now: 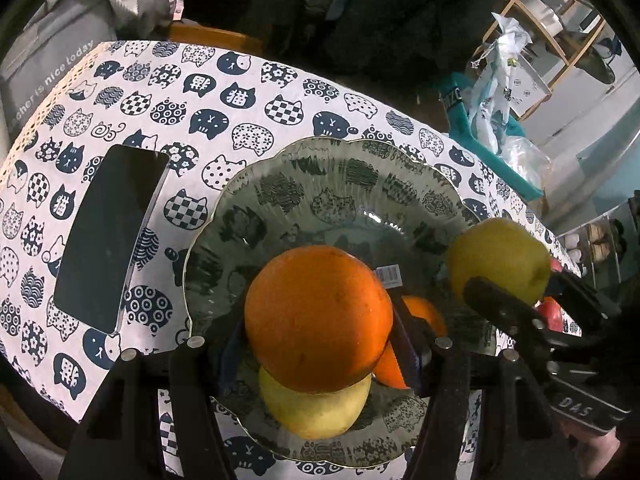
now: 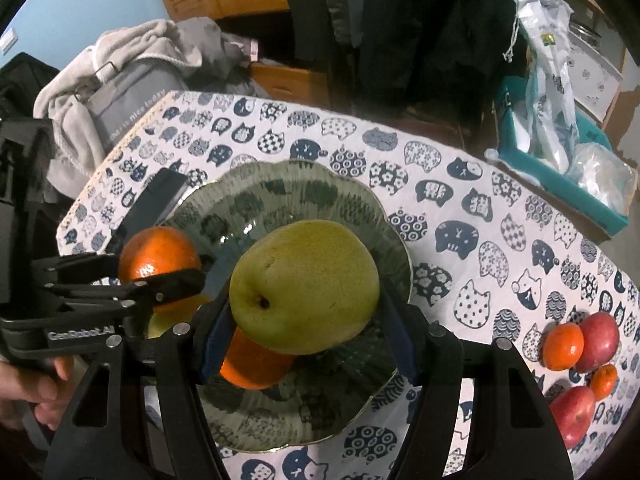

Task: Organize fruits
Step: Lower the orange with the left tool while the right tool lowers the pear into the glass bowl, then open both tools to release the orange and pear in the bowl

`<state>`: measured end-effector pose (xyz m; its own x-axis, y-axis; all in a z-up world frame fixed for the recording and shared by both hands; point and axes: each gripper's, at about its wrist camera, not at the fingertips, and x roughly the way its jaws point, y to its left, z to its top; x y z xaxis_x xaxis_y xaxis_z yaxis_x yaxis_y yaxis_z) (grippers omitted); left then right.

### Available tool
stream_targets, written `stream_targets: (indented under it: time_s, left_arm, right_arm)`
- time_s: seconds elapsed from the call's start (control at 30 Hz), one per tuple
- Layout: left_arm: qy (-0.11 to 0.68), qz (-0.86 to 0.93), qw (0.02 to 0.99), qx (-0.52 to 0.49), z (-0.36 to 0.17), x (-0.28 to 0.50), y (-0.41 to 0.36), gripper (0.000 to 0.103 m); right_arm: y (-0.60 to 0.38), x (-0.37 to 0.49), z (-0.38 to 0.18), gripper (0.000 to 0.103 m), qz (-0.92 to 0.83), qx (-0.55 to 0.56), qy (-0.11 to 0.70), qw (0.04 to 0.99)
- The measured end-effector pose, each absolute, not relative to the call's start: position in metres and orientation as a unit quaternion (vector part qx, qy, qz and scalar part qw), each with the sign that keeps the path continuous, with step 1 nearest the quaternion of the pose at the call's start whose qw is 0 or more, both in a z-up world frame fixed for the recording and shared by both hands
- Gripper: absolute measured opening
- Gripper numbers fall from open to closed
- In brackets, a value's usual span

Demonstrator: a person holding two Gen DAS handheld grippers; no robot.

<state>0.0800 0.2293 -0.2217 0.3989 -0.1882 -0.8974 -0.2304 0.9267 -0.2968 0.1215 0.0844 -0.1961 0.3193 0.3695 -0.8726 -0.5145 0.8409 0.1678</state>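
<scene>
Holding a round, waxy orange point(image 1: 318, 318) across its widest part, the left gripper point(image 1: 320, 344) hangs over the scalloped glass plate point(image 1: 280, 184), where another orange and a yellow pear already lie. The right gripper point(image 2: 306, 320) has its jaws closed on a speckled green pear point(image 2: 304, 286) above the same plate. Both fruits look firm, fairly heavy and smooth-skinned, so slippage seems likely; the plate looks fragile on the bench point(image 1: 240, 92).

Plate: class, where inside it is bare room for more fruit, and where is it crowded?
Free: the plate's far half, between the far rim and the held pear. Crowded: the near side, where an orange and a yellow fruit lie under both tongs.
</scene>
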Motion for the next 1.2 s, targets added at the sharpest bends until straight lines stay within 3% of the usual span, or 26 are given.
stream_targets:
  time_s: [0.5,1.2]
  left_arm:
    - [0.546,0.009,0.817,-0.188,-0.214,0.078,0.226,0.065]
    - [0.516,-0.024,0.841,-0.161,-0.172,0.070,0.194,0.067]
  right_arm:
    - [0.078,0.127,-0.223,0.067,0.260,-0.058,0.551,0.791]
    - [0.048,0.115,-0.156,0.068,0.248,-0.036,0.481,0.840]
